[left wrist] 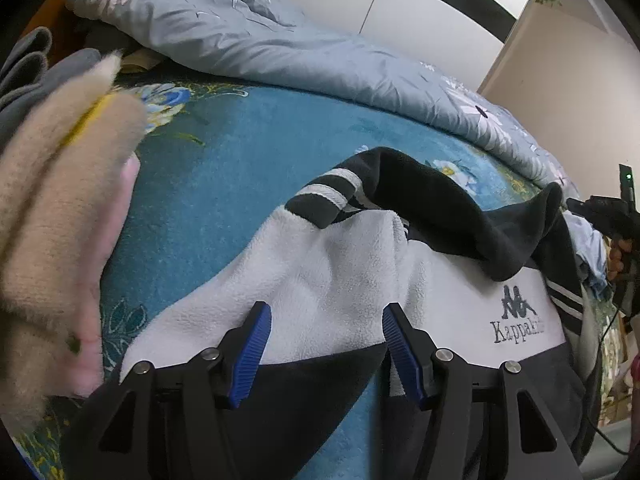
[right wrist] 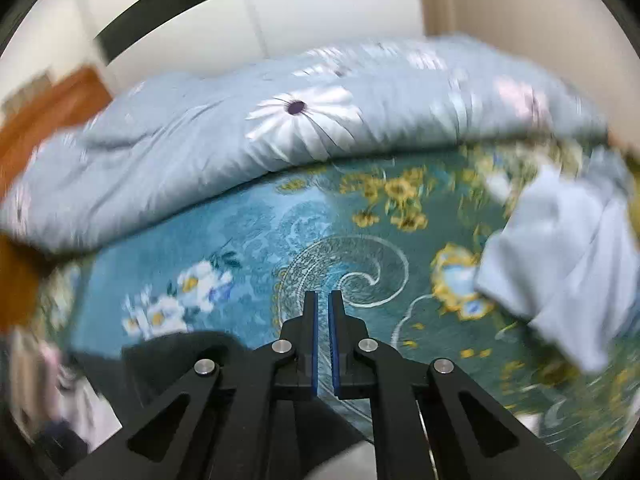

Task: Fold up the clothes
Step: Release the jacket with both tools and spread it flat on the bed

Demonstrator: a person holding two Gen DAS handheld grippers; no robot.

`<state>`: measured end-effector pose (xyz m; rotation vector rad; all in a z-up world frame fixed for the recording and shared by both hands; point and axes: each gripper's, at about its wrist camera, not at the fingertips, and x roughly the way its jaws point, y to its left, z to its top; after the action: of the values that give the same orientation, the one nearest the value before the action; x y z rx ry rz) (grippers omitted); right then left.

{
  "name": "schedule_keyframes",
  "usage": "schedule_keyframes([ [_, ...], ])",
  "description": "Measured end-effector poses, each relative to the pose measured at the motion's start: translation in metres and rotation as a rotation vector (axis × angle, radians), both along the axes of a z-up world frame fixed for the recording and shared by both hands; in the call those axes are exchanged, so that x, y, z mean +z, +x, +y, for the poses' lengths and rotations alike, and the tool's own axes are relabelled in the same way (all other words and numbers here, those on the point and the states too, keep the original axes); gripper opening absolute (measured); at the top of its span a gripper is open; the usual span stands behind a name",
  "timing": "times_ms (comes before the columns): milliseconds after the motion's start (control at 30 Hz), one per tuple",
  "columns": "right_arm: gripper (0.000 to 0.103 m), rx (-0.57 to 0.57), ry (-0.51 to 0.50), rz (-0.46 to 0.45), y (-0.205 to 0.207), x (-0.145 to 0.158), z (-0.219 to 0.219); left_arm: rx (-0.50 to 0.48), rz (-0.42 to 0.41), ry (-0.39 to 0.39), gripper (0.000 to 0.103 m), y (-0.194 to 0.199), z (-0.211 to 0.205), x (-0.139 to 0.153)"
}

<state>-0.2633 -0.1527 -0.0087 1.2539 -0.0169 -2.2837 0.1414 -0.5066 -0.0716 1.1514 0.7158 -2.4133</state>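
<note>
A white and dark grey fleece jacket (left wrist: 340,272) with a Kappa logo lies on the blue floral bedspread (left wrist: 224,184). One dark sleeve with striped cuff (left wrist: 400,196) is folded across its top. My left gripper (left wrist: 326,312) is open and empty, its blue pads over the jacket's white part. My right gripper (right wrist: 323,300) has its jaws nearly closed with a thin gap and nothing between them, above the bedspread (right wrist: 248,232). A dark edge of the jacket (right wrist: 176,352) lies below left of it. The right gripper's body (left wrist: 608,220) shows at the far right in the left wrist view.
A rolled light blue quilt with daisies (left wrist: 260,36) (right wrist: 260,132) lies along the far side of the bed. A stack of folded beige and pink fuzzy clothes (left wrist: 60,208) sits at the left. A light blue garment (right wrist: 560,256) lies at the right.
</note>
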Motion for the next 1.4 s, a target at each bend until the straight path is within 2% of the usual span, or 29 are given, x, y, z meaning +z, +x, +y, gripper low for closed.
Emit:
schedule_keyframes([
  [133, 0.005, 0.100, 0.021, 0.026, 0.018, -0.009, -0.007, -0.052, -0.001, -0.009, 0.062, -0.026, 0.008, 0.005],
  [233, 0.005, 0.167, -0.010, 0.047, 0.034, 0.000, -0.001, -0.144, 0.010, -0.020, 0.062, -0.057, 0.022, 0.011],
  [300, 0.016, 0.208, -0.028, 0.022, 0.041, 0.001, 0.001, -0.210, 0.010, -0.019, 0.062, -0.081, 0.032, 0.012],
  [333, 0.026, 0.225, -0.021, 0.006, 0.045, -0.001, 0.000, -0.232, -0.002, -0.040, 0.062, -0.095, 0.037, 0.011],
  [367, 0.032, 0.242, -0.006, -0.003, 0.049, -0.005, -0.002, -0.238, -0.018, -0.098, 0.062, -0.104, 0.043, 0.012],
  [433, 0.032, 0.272, 0.031, -0.011, 0.057, -0.013, -0.005, -0.260, -0.048, -0.213, 0.062, -0.123, 0.053, 0.014],
  [533, 0.032, 0.322, 0.105, 0.005, 0.067, -0.023, -0.007, -0.365, -0.085, -0.364, 0.062, -0.140, 0.059, 0.019],
  [633, 0.033, 0.349, 0.136, -0.012, 0.069, -0.031, -0.006, -0.491, -0.123, -0.504, 0.062, -0.151, 0.059, 0.019],
  [800, 0.033, 0.374, 0.141, -0.046, 0.070, -0.042, -0.008, -0.687, -0.206, -0.598, 0.064, -0.169, 0.067, 0.001],
  [900, 0.033, 0.367, 0.157, -0.053, 0.069, -0.048, -0.011, -0.744, -0.249, -0.639, 0.064, -0.175, 0.076, -0.012],
  [1000, 0.033, 0.353, 0.150, -0.064, 0.066, -0.050, -0.011, -0.759, -0.258, -0.671, 0.064, -0.177, 0.079, -0.020],
  [1100, 0.030, 0.334, 0.138, -0.065, 0.062, -0.050, -0.010, -0.747, -0.224, -0.671, 0.062, -0.179, 0.076, -0.019],
  [1167, 0.012, 0.322, 0.129, -0.062, 0.060, -0.049, -0.010, -0.724, -0.194, -0.646, 0.037, -0.181, 0.072, -0.015],
  [1200, 0.009, 0.316, 0.124, -0.060, 0.058, -0.049, -0.009, -0.708, -0.178, -0.625, 0.031, -0.183, 0.068, -0.012],
  [1233, 0.008, 0.313, 0.119, -0.058, 0.056, -0.047, -0.010, -0.685, -0.162, -0.590, 0.017, -0.187, 0.063, -0.009],
  [1267, 0.007, 0.314, 0.115, -0.056, 0.055, -0.045, -0.011, -0.661, -0.147, -0.551, 0.013, -0.191, 0.058, -0.007],
  [1400, 0.006, 0.309, 0.100, -0.019, 0.045, -0.028, -0.017, -0.536, -0.090, -0.387, 0.012, -0.209, 0.032, 0.003],
])
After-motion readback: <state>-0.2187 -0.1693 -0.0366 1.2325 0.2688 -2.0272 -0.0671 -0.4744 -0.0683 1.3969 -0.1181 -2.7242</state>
